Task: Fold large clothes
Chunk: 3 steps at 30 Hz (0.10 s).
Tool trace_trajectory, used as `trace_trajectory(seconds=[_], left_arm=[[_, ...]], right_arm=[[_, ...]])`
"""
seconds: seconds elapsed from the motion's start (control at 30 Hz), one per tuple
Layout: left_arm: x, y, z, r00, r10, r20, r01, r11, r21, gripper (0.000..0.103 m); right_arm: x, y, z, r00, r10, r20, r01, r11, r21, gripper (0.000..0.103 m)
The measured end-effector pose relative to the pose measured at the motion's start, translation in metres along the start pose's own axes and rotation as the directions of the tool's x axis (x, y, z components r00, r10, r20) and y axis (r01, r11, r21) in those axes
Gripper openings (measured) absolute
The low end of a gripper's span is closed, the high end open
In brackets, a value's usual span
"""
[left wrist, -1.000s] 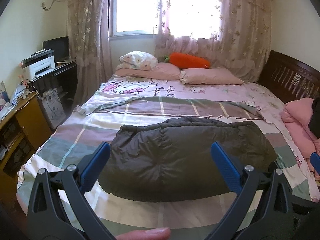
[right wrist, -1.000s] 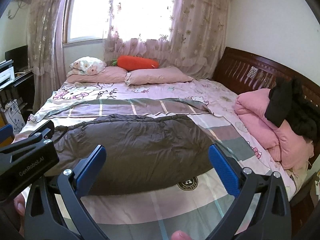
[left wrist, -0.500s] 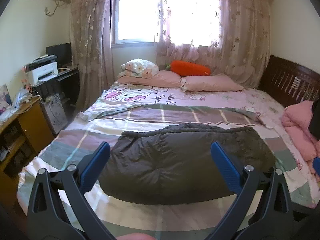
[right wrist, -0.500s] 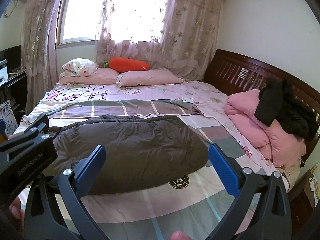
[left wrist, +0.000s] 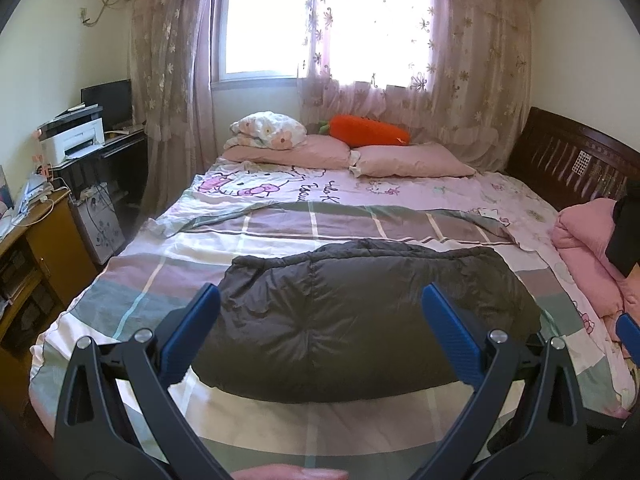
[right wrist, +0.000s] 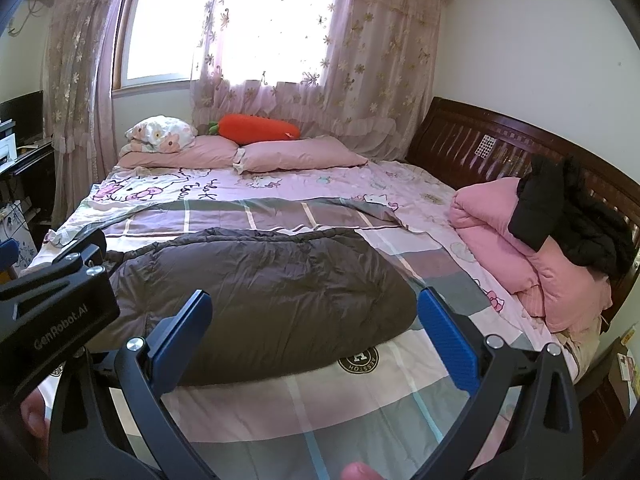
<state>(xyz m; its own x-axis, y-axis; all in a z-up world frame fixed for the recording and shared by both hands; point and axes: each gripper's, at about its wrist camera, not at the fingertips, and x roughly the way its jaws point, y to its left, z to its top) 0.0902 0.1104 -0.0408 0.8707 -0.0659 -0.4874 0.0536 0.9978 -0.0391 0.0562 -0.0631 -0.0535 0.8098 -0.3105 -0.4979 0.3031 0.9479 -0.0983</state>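
Note:
A dark grey puffy down jacket (left wrist: 360, 312) lies folded into a broad bundle on the checked bedspread (left wrist: 140, 296) near the bed's foot. It also shows in the right wrist view (right wrist: 264, 292). My left gripper (left wrist: 320, 300) is open and empty, held above and in front of the jacket, apart from it. My right gripper (right wrist: 314, 308) is open and empty too, held back from the jacket's near edge. The left gripper's body (right wrist: 52, 304) shows at the left of the right wrist view.
Pink pillows (left wrist: 408, 160) and an orange carrot cushion (left wrist: 368, 132) lie at the far end. A folded pink quilt (right wrist: 532, 256) with a black garment (right wrist: 572, 220) sits by the wooden bed frame (right wrist: 480, 148) on the right. A desk with a printer (left wrist: 72, 140) stands left.
Both grippers have drawn back and risen a little, so the jacket looks smaller and lower in both views. The jacket has not moved. Both stay open.

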Motion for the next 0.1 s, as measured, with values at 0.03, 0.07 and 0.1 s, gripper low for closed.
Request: trace_trajectory(seconds=[0.03,0.07,0.1], left_arm=[[0.0002,0.0003,-0.0001,1.0,0.0,0.0,0.0,1.0,0.0,0.101],[0.0003,0.0001,-0.0001,1.0,0.001,0.0,-0.001,1.0,0.002,0.101],[0.0002,0.0,0.0,1.0,0.0,0.0,0.0,1.0,0.003,0.101]], right_arm=[[0.0004,0.0002,-0.0003,1.0,0.002,-0.003,-0.002,1.0,0.001,0.102],[0.0003,0.0005,-0.0008,1.0,0.003,-0.006,-0.003,1.0,0.003,0.102],[0.0009,0.0006,-0.0013,1.0,0.006,-0.009,-0.006,1.0,0.004,0.102]])
